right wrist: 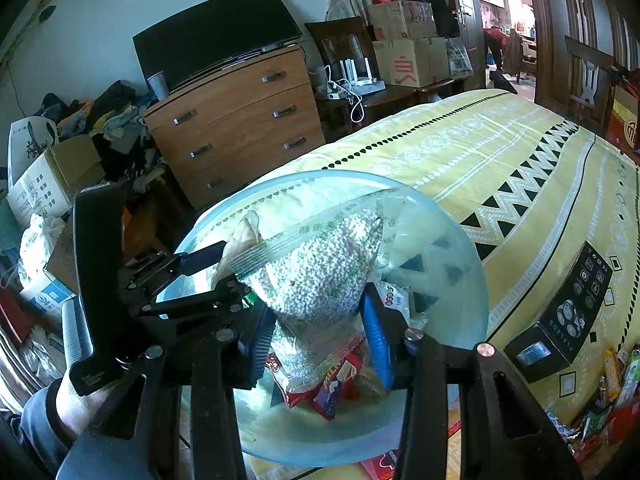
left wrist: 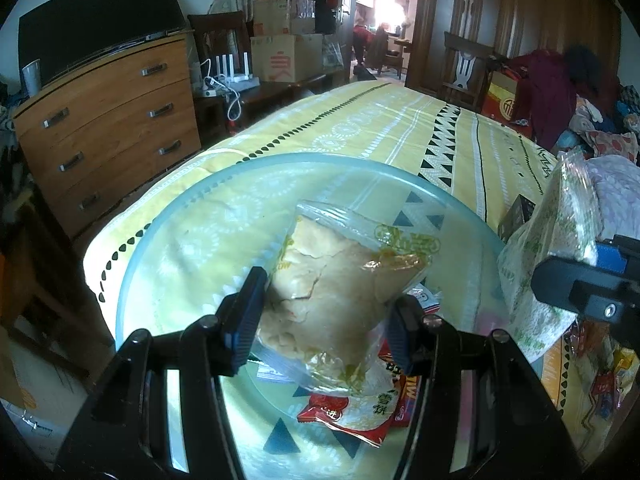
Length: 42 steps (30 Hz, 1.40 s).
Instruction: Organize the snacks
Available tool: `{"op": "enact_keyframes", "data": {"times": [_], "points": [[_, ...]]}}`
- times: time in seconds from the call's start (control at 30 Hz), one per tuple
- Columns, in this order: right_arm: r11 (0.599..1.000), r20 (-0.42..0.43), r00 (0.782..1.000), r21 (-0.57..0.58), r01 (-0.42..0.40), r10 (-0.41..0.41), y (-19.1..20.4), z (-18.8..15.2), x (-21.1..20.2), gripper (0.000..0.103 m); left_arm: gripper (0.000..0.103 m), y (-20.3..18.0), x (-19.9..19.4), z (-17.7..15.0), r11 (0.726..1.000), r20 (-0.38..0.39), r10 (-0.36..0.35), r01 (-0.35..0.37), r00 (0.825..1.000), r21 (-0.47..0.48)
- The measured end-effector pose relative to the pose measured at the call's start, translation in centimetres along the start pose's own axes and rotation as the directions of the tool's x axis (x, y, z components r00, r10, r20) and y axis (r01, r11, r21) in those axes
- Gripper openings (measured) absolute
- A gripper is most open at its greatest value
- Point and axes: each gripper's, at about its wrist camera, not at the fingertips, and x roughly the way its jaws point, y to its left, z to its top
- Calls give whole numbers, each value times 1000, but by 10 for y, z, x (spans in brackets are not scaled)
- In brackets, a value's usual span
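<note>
A clear blue glass bowl (left wrist: pixel 168 232) sits on the yellow patterned bedspread (left wrist: pixel 400 128). My left gripper (left wrist: pixel 324 320) is shut on a clear packet of pale flat cake (left wrist: pixel 336 288) and holds it over the bowl. Red and white snack packets (left wrist: pixel 360 408) lie in the bowl under it. My right gripper (right wrist: pixel 320 332) is shut on a clear bag of small white puffed grains (right wrist: pixel 320 264) and holds it over the same bowl (right wrist: pixel 440 248). That bag also shows at the right of the left wrist view (left wrist: pixel 548 248).
A black box (right wrist: pixel 568 312) lies on the bed right of the bowl. Several loose snack packets (right wrist: pixel 604 404) lie at the bed's near right. A wooden dresser (left wrist: pixel 108 120) with a TV stands left of the bed. Cardboard boxes (left wrist: pixel 286 56) and chairs stand beyond.
</note>
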Motion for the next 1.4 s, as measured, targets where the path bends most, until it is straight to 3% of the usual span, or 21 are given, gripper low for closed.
{"op": "enact_keyframes", "data": {"times": [0.67, 0.8, 0.87, 0.93, 1.0, 1.13, 1.23, 1.27, 1.4], "points": [[1000, -13, 1000, -3, 1, -1, 3, 1, 6, 45, 56, 3, 7, -1, 1000, -19, -6, 6, 1000, -6], [1000, -16, 1000, -4, 1, -1, 3, 1, 8, 50, 57, 7, 9, 0, 999, -37, 0, -1, 999, -35], [1000, -20, 1000, 0, 4, -4, 1, 0, 8, 50, 61, 8, 8, 1, 999, -36, -1, -1, 999, -43], [1000, -20, 1000, 1, 8, -8, 0, -2, 8, 55, 75, 8, 7, 1, 999, -33, 0, -2, 999, -48], [1000, -14, 999, 5, 30, -30, 0, -2, 4, 70, 86, 5, 6, 1, 999, -36, -5, 3, 999, -46], [996, 19, 996, -12, 88, -87, 0, -4, -13, 70, 103, -5, -7, 3, 1000, 6, 1, -1, 1000, -30], [989, 95, 985, 6, 147, -147, -4, -13, -44, 76, 103, -26, -29, 4, 1000, 82, -21, 20, 996, 16], [985, 135, 976, 20, 173, -174, -7, -20, -61, 84, 103, -33, -35, 4, 999, 104, -30, 27, 994, 31], [965, 226, 938, 54, 258, -263, -18, -49, -117, 92, 103, -79, -75, 1, 987, 214, -140, 117, 967, 113]]}}
